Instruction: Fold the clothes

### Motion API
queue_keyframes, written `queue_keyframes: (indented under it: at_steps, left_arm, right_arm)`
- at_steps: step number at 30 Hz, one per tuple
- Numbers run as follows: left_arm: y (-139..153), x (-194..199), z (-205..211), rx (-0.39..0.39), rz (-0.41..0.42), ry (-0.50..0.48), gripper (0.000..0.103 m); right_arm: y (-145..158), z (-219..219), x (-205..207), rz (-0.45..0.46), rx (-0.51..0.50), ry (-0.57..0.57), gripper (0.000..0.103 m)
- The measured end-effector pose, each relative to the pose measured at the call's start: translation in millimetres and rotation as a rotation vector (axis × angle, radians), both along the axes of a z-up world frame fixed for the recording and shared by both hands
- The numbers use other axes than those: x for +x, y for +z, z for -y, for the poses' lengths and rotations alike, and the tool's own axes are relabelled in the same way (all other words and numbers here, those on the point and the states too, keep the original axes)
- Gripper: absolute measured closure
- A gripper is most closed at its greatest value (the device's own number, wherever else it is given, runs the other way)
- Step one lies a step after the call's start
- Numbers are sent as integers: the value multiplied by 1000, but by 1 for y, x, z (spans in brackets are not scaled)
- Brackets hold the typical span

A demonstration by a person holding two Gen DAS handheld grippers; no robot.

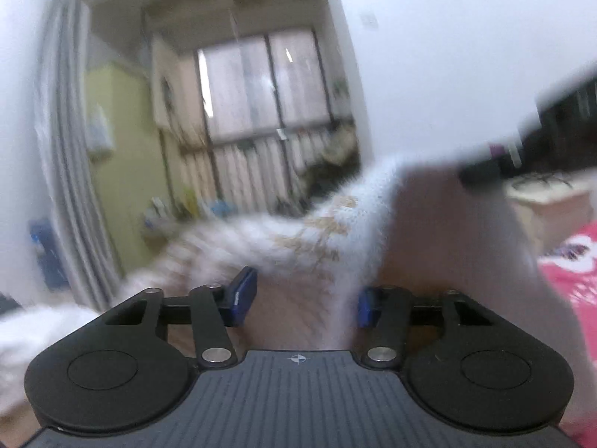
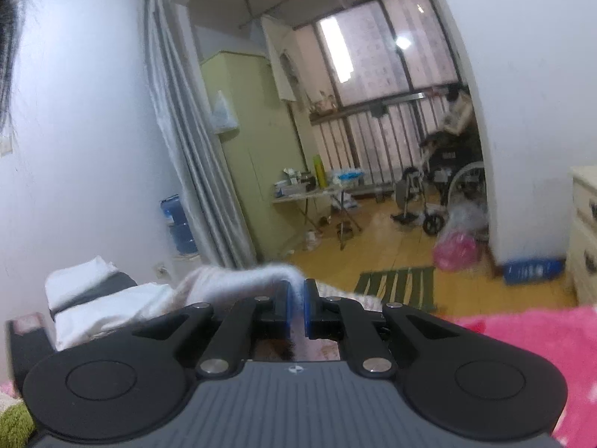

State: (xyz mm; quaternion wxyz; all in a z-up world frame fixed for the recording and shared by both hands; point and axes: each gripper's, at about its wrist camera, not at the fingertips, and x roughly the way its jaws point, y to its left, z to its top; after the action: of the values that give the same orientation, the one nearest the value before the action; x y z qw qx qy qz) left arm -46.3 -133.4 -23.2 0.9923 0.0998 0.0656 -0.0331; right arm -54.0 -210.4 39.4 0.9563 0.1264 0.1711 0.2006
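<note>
A white fuzzy garment with a beige pattern hangs blurred right in front of my left gripper. Its blue pads stand apart. A fold of the garment runs down between them, close to the right pad, and neither pad visibly presses on it. In the right wrist view my right gripper is shut on an edge of the same white garment, which trails off to the left from the pads. A dark blurred shape at the upper right of the left wrist view cannot be identified.
A pink fluffy blanket covers the bed under both grippers. Folded white clothes lie at the left by the wall. Beyond are a cream dresser, a green rug, a wheelchair and a blue water jug.
</note>
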Motion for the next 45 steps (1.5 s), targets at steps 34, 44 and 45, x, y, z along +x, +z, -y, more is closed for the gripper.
queue_keyframes:
  at_steps: [34, 44, 45]
  left_arm:
    - [31, 40, -15, 174, 185, -116, 96]
    - [57, 38, -38, 130, 219, -42, 96]
    - [66, 37, -41, 114, 243, -26, 96]
  right_arm:
    - [-113, -59, 3, -101, -349, -308, 29]
    - [-50, -36, 25, 122, -341, -446, 85]
    - [-31, -40, 25, 179, -398, -447, 85]
